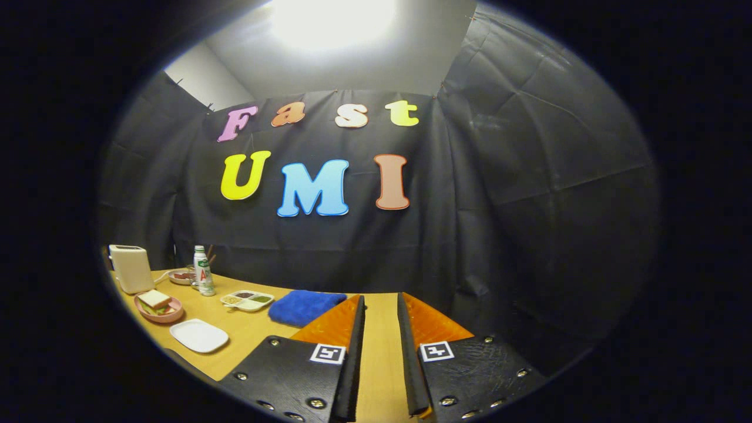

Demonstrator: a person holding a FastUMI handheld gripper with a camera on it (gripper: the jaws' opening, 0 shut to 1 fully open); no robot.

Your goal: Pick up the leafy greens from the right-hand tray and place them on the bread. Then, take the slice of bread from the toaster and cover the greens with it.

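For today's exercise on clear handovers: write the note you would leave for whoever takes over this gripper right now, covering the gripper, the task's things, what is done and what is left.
Gripper: open, holding nothing, fingers over bare table, far from the food.
Sandwich: on the pink plate in front of the toaster, off to the left beyond the fingers. A top slice of bread covers a green layer, so both steps look done.
White tray: beside the plate, nothing visible on it.
Toaster: no slice seen sticking out, though it is small here.
Left: seemingly nothing; check that the top slice sits square.
Blue cloth lies just ahead of the left finger.
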